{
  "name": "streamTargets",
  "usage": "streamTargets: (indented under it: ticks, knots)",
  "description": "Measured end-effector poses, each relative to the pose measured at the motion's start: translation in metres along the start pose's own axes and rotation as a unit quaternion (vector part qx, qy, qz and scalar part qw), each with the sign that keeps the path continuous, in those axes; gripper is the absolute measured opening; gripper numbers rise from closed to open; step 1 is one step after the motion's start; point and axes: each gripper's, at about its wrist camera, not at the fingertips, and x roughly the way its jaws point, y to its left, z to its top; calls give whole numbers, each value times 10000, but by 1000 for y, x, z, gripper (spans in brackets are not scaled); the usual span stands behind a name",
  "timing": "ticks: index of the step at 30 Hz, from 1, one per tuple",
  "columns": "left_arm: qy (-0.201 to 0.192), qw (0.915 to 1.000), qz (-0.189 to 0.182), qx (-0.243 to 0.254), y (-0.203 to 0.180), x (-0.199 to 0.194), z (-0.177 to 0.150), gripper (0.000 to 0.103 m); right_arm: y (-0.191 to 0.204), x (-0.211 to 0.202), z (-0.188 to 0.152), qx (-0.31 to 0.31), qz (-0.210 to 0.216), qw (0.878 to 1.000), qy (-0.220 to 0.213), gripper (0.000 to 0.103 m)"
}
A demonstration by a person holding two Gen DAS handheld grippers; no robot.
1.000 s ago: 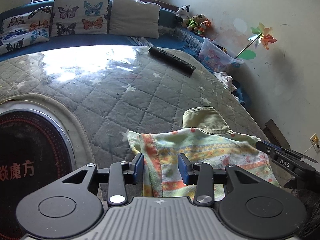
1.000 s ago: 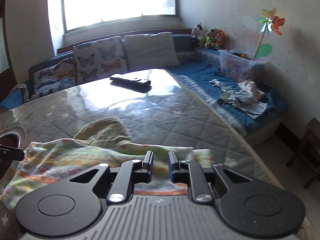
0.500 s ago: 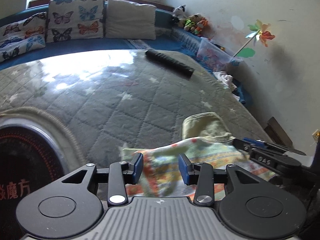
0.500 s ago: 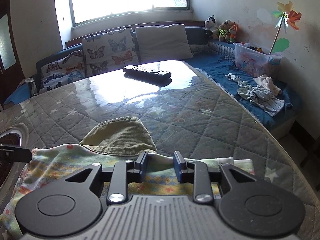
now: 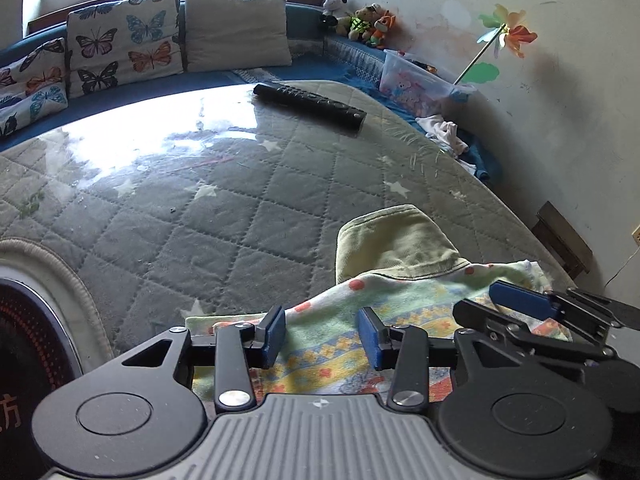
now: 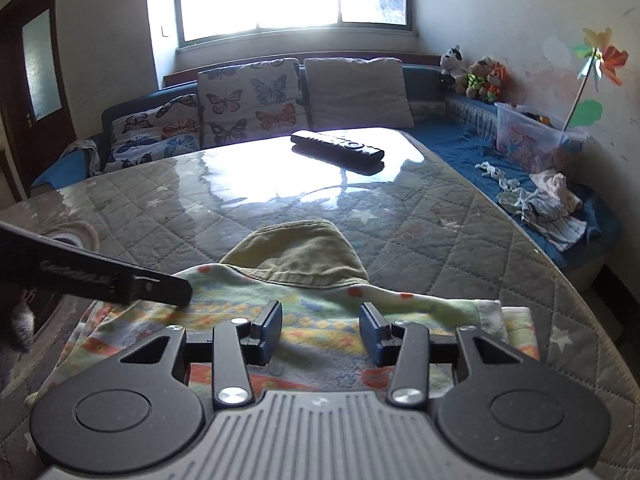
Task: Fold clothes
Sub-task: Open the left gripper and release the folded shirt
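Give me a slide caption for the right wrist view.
Right gripper opening over the folded patterned garment on the quilted table, remote beyond.

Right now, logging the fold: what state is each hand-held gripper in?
Left hand-held gripper: open, holding nothing, over the patterned garment.
Right hand-held gripper: jaws opening, nothing gripped.

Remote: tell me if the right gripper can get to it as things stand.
Probably yes. The remote lies alone at the table's far end; between it and the right gripper, whose jaws are opening and hold nothing, lie only the low garment and bare quilted cover.
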Motion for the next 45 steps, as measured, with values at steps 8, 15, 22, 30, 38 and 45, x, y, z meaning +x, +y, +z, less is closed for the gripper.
streamTargets:
  ticks: [8,15,22,30,38,45]
  knots:
    - [-108,9998,-74,136,-1,-26,-16,44,26,-25,-20,-350,182,9992,0,52]
    - [-188,9993,-23,317,-1,-53,-48,47,53,-51,-44,-605,201,9979,-59,55]
    - [-248,9988,121,409,3,-75,-76,53,67,-63,-59,-593,139,9981,-104,57]
    - [-182,9995,153,194,14,-79,-95,56,75,-70,-61,-539,157,9983,-173,57]
    - [-292,9993,223,113,20,-94,-105,65,84,-72,-68,-560,199,9981,-153,62]
    - [-442,9984,340,41,26,-110,-116,83,84,-81,-72,-390,76,9990,-188,82]
